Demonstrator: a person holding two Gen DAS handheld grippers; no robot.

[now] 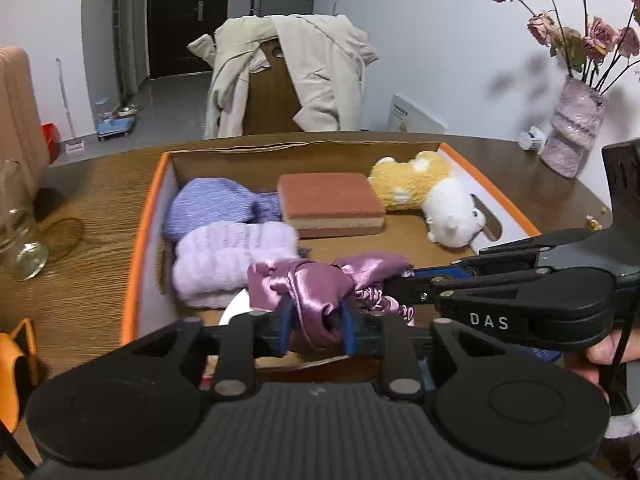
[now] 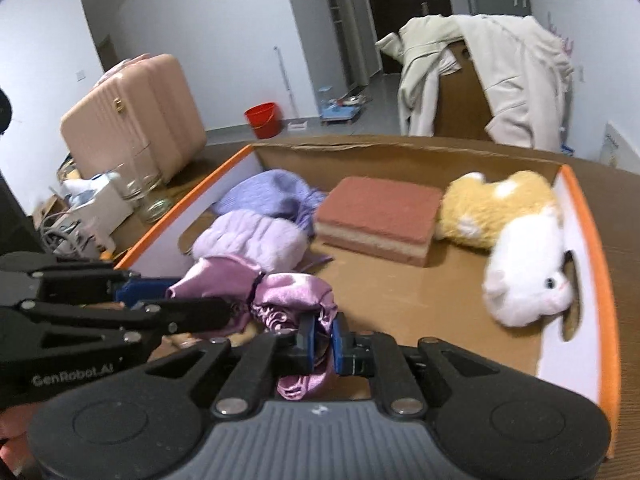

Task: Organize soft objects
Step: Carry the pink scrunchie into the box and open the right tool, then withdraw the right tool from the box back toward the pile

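Observation:
A shiny purple satin cloth (image 1: 316,284) hangs over the near end of an orange-rimmed cardboard box (image 1: 142,224). My left gripper (image 1: 314,326) is shut on one part of it. My right gripper (image 2: 322,338) is shut on another part of the cloth (image 2: 292,292) and reaches in from the right in the left wrist view (image 1: 394,280). In the box lie a lilac fluffy cloth (image 1: 234,258), a blue-purple knit (image 1: 216,204), a red-brown sponge block (image 1: 330,204) and a yellow-and-white plush toy (image 1: 430,196).
The box sits on a wooden table (image 1: 88,200). Glass jars (image 1: 20,236) stand at the left, a vase of dried roses (image 1: 576,128) at the back right. A chair with a beige coat (image 1: 296,76) stands behind. A pink suitcase (image 2: 132,124) and a red bucket (image 2: 262,120) stand on the floor.

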